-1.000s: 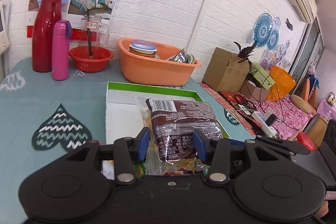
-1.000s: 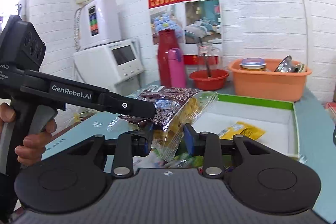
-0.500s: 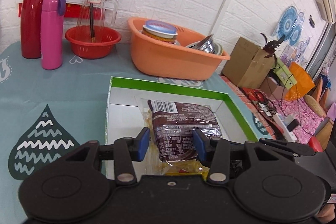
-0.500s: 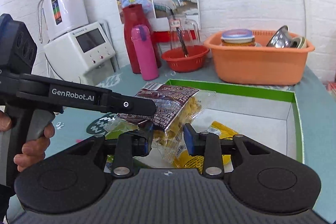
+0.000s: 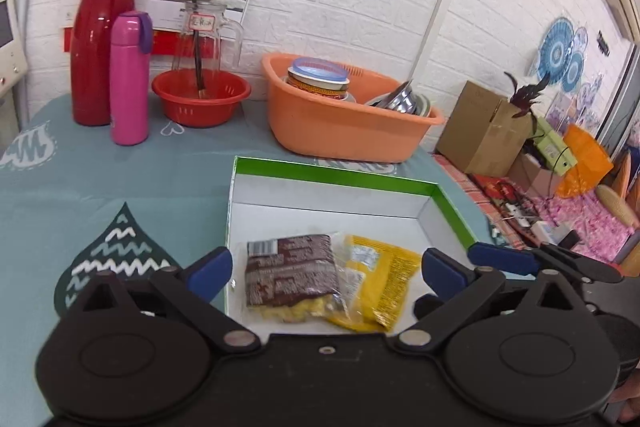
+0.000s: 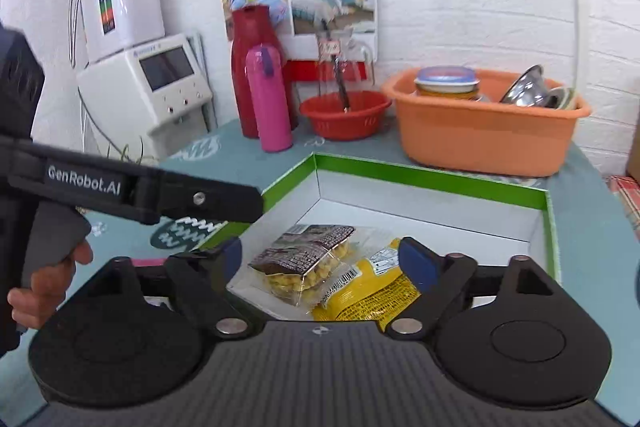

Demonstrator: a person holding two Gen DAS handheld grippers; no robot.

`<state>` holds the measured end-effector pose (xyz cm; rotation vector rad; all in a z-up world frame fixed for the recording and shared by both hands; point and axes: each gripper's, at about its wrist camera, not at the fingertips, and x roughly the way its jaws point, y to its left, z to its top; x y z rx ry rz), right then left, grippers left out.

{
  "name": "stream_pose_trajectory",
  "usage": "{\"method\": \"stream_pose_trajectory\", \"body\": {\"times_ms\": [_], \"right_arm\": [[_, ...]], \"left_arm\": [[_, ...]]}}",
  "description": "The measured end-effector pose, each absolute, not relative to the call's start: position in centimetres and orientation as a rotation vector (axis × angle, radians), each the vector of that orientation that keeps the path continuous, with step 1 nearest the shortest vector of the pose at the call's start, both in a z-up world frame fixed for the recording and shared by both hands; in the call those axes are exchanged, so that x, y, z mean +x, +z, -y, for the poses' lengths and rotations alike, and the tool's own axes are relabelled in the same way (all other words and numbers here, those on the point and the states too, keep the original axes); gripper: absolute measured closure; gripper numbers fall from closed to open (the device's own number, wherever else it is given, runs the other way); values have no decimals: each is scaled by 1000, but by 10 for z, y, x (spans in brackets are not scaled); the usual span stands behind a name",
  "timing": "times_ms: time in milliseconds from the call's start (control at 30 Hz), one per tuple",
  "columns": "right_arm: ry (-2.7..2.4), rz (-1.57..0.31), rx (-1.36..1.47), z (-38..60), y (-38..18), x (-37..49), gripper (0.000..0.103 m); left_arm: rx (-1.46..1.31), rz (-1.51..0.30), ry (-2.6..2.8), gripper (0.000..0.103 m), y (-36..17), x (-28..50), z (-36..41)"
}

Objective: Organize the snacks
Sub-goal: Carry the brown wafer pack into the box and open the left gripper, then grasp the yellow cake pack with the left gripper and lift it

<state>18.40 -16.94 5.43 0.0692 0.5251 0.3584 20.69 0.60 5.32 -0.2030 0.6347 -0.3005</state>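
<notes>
Snack packets, two in number, are shown lying inside the green-rimmed box (image 5: 452,203), whose interior is white. The brown packet (image 5: 290,269), clear at one end with yellow pieces visible, lies toward the left of the box floor and partly overlaps the yellow packet (image 5: 384,279) just beside it. The same pair is seen from the other wrist: brown packet (image 6: 308,259) above, yellow packet (image 6: 368,301) beneath and to the right, within the box (image 6: 440,179).

The left gripper (image 5: 326,269) is held above the near edge of the box with its blue-padded fingers spread wide; its jaws have just been opening, and the brown packet lies free below, touched by neither pad. The right gripper (image 6: 318,261) is likewise wide apart, its jaws having just been opening, and nothing is pressed between them.

Behind the box, on the teal tablecloth (image 5: 100,187), one orange tub (image 5: 344,131) is seen holding one lidded tin (image 5: 318,79) and stacked metal bowls whose count cannot be told. One red colander (image 5: 200,99) holds a glass jug (image 5: 200,31). Two flasks are counted: one red (image 5: 100,47), one pink (image 5: 130,79), standing side by side.
</notes>
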Motion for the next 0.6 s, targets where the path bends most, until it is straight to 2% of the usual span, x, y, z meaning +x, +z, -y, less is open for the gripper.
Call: {"method": "stream_pose_trajectory", "body": {"times_ms": [267,600], "right_arm": [[318,-394,115,177,84,88,0],[200,-294,337,230,38,6,0]], "left_arm": [[-232,-625,-316,0,58,133,-4],[-245,-698,-445,0,24,76,19]]}}
